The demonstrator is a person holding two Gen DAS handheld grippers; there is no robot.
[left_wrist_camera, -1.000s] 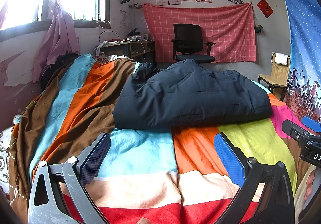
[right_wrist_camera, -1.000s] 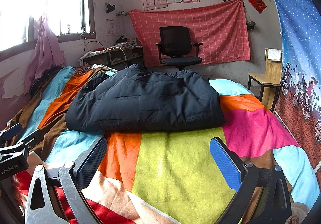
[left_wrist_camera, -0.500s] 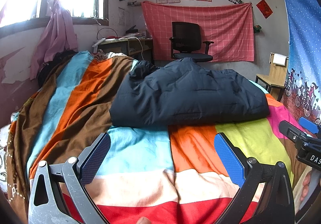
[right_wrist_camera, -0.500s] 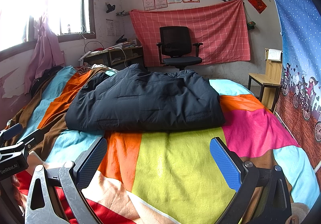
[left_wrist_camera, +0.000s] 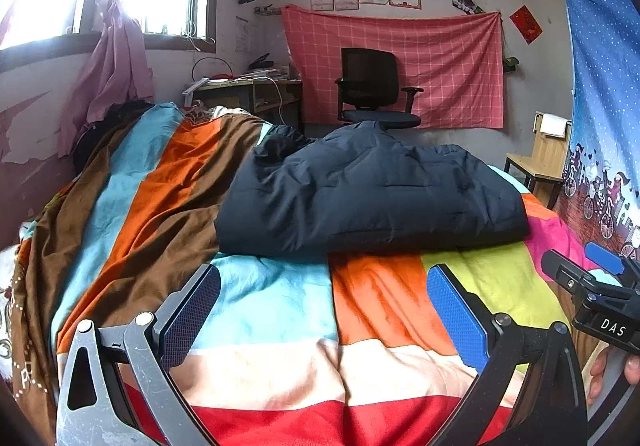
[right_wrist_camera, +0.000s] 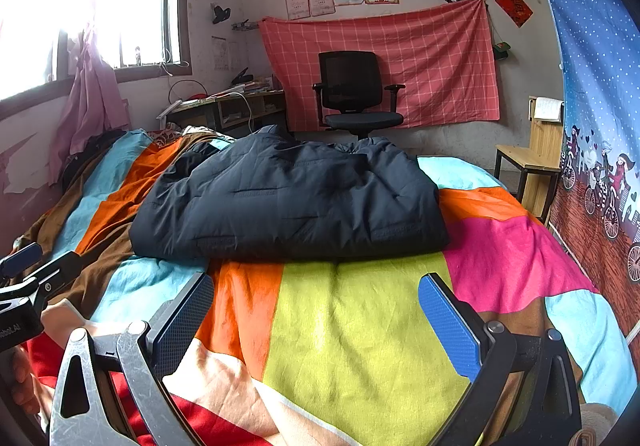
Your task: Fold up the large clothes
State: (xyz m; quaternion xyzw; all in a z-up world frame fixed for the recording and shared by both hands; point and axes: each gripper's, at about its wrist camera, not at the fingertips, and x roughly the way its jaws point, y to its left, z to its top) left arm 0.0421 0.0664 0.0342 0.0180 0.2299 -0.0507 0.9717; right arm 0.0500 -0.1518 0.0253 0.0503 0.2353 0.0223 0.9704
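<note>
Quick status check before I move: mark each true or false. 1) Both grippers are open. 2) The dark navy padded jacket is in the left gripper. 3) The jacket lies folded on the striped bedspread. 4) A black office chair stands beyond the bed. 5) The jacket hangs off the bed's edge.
1) True: the left gripper and right gripper both stand open and hold nothing.
2) False: the dark navy padded jacket lies ahead of it, untouched.
3) True: it rests folded on the striped bedspread.
4) True: the black office chair stands by the wall.
5) False: it lies wholly on the bedspread.
</note>
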